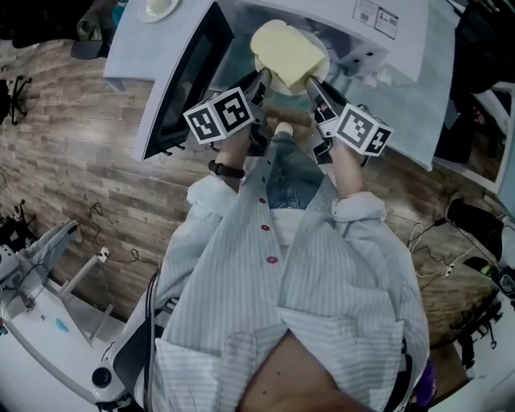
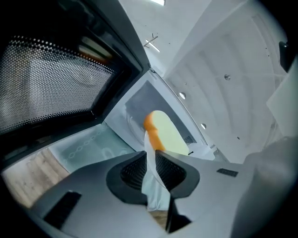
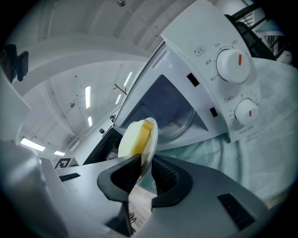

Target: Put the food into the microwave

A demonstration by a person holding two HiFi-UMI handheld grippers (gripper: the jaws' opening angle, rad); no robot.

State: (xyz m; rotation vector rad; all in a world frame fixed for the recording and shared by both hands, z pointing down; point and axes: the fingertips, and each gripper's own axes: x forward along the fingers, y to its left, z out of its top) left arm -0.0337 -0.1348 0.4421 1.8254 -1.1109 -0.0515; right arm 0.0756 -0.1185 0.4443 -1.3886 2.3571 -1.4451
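Left gripper view has the left gripper (image 2: 150, 161) closed down to a narrow gap on the rim of a white plate (image 2: 148, 142), the ribbed pads pressing on both faces. On the plate lies the food (image 2: 164, 132), a pale yellow slab with an orange crust. At ten o'clock from it hangs the open microwave door (image 2: 51, 83), with its dotted mesh window.

The right gripper (image 3: 146, 169) pinches the opposite rim of the plate (image 3: 153, 135) just as narrowly, the food (image 3: 132, 137) lying on the plate's upper face. At one o'clock stands the white microwave (image 3: 186, 46). Its control panel carries an upper dial (image 3: 229, 64) and a lower dial (image 3: 246, 110), each with an orange mark. Beneath the lower dial the lettering reads roughly "WAHIN"; the small boxed characters by the upper dial are too fine to read.

From the head view, both grippers hold the plate at twelve o'clock, at the microwave's open mouth. A sticker (image 1: 376, 16) on its top has illegible print.
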